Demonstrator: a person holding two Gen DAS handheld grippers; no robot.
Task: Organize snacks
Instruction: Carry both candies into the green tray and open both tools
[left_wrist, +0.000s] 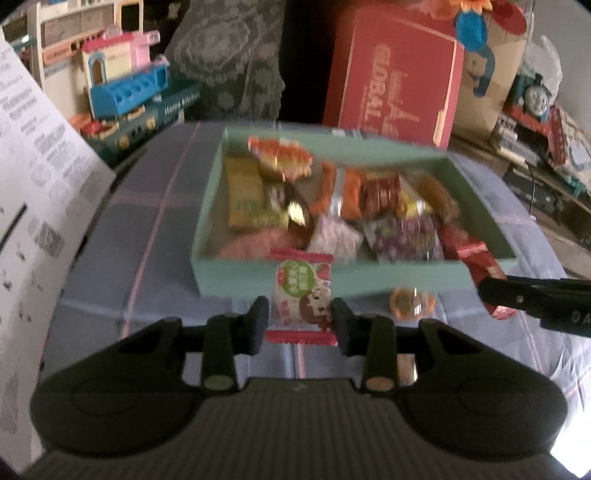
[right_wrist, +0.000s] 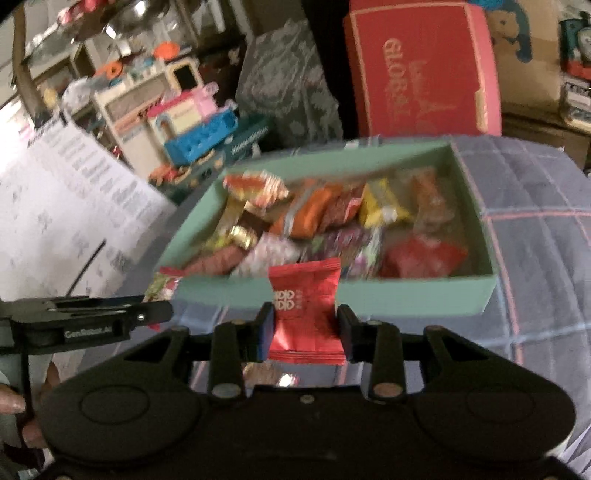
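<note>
Plaid blue bedspread (left_wrist: 155, 206); red box (left_wrist: 395, 74) and toy clutter (left_wrist: 125, 85) behind.

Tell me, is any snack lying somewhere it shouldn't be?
Yes: one round orange snack lies alone on the cloth in front of the green box, outside it, while the other loose snacks are piled inside.

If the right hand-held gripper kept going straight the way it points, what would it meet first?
Probably the near wall of the green box. The right hand-held gripper, shut on a red snack packet, faces that wall, though the packet's top shows above its rim. Depth is unclear.
</note>
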